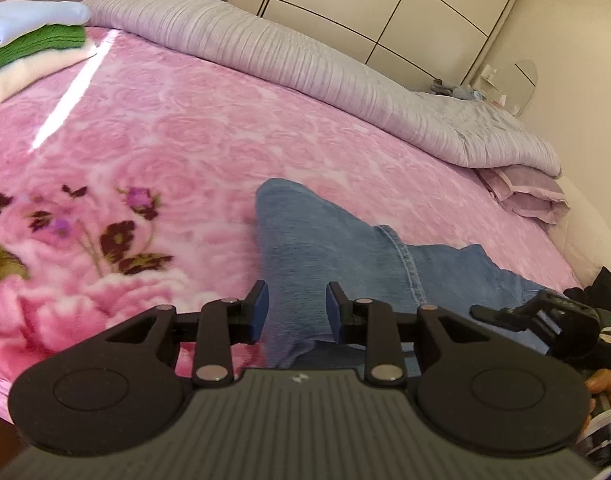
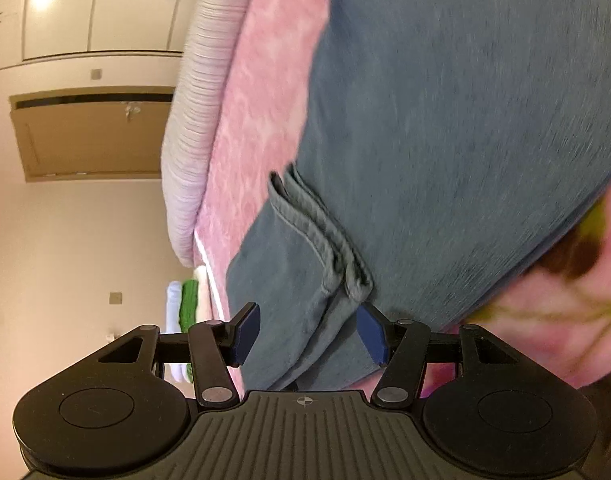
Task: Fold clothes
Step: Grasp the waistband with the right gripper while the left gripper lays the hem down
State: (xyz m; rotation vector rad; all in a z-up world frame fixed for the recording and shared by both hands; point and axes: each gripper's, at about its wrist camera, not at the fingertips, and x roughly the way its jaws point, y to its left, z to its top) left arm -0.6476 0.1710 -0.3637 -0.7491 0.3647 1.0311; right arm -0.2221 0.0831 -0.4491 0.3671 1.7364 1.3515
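Note:
Blue jeans (image 1: 325, 240) lie partly folded on a pink floral blanket (image 1: 165, 140) on the bed. My left gripper (image 1: 297, 312) is open, its blue pads straddling the near edge of the jeans. My right gripper (image 2: 309, 334) is open too, its pads either side of a seamed edge of the jeans (image 2: 425, 120); this view is rolled sideways. The right gripper also shows in the left wrist view (image 1: 537, 316), at the right, over the jeans.
A stack of folded clothes (image 1: 29, 44), light blue, green and cream, sits at the far left of the bed; it also shows in the right wrist view (image 2: 187, 300). A rolled lilac quilt (image 1: 305, 64) lies along the far side. Wardrobe doors (image 1: 405, 12) stand behind.

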